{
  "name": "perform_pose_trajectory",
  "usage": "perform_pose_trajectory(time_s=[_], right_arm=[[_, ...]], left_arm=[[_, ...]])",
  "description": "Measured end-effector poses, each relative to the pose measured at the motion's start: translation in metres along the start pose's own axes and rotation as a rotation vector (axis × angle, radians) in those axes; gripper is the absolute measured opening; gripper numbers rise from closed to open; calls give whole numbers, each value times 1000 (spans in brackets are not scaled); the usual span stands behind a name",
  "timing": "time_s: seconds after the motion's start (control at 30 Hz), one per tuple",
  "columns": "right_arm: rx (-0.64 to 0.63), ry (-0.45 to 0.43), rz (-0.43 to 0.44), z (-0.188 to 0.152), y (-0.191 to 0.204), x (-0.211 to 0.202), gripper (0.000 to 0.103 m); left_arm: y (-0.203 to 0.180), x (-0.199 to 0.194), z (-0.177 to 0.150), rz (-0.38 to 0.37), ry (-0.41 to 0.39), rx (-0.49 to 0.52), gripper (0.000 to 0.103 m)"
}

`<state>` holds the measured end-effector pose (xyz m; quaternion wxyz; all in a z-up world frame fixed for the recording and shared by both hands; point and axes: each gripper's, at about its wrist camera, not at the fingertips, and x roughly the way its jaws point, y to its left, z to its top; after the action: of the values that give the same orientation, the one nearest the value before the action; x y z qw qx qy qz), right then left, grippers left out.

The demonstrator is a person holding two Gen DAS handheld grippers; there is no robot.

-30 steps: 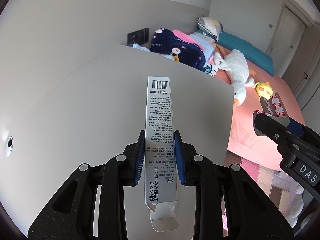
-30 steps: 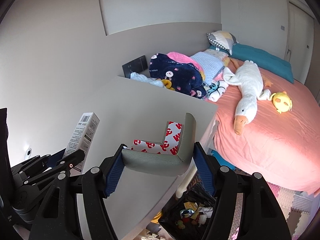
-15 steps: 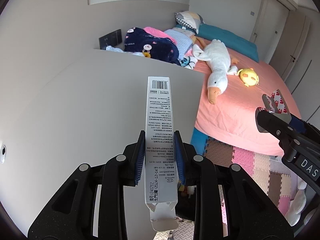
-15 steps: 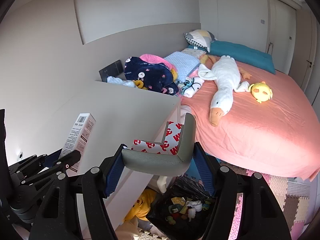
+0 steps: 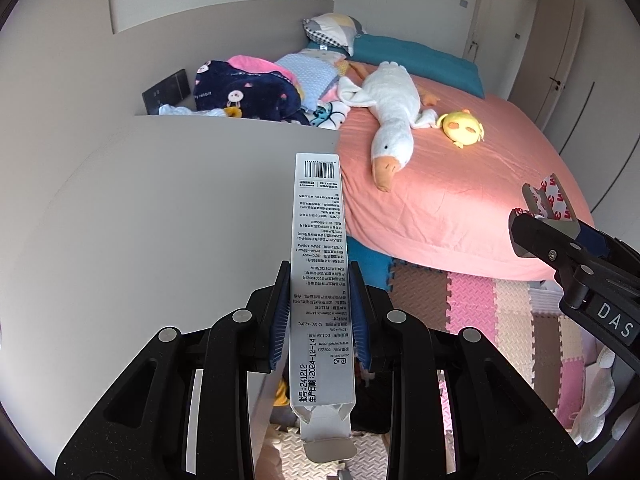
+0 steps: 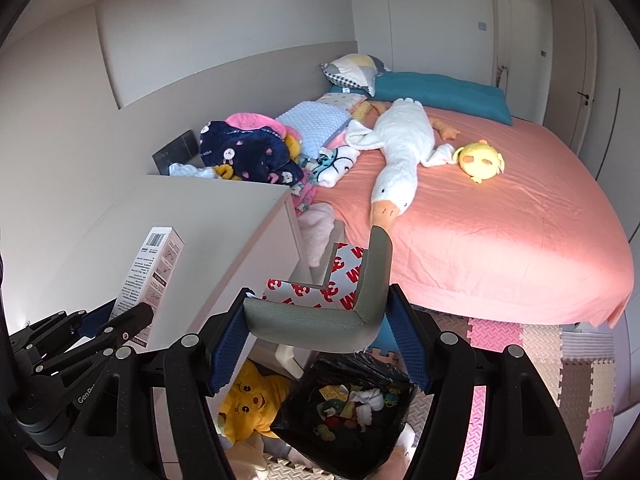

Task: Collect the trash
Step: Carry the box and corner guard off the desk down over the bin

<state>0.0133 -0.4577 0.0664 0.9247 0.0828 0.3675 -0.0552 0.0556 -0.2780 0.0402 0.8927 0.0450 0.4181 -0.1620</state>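
Bedroom: pink bed (image 6: 500, 216) with a white goose toy (image 6: 396, 160), pale cabinet top (image 5: 160, 216) beside it, foam mats (image 5: 472, 304) on the floor. My left gripper (image 5: 320, 312) is clamped on a long white carton (image 5: 320, 264), barcode end pointing away, open flap nearest me. My right gripper (image 6: 316, 332) grips a grey L-shaped foam corner guard (image 6: 340, 312) with red-printed backing. Black-lined trash bin (image 6: 348, 408) sits on the floor just below the guard, already holding scraps.

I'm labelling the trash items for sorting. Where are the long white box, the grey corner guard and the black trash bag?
long white box (image 5: 320, 264): left wrist view, on its printed face above the claw.
grey corner guard (image 6: 316, 326): right wrist view, on its lower grey arm.
black trash bag (image 6: 304, 420): right wrist view, on its left wall.
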Motion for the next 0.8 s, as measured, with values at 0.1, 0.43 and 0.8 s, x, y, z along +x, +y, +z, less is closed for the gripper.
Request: perform_pose_trajectory(time_s=[0.1,0.43,0.8], right_arm=[[18,0,-19,-3,-14,-2,68],[86,6,-77,-11,-58,-5,68],[117,23,-111,-16,-78,-1,68]], left_arm=[[-15,6,0,-15,10,26,27],[-57,18,-1,-53,32,111,27],[-78,28,-4,-79,54,169,27]])
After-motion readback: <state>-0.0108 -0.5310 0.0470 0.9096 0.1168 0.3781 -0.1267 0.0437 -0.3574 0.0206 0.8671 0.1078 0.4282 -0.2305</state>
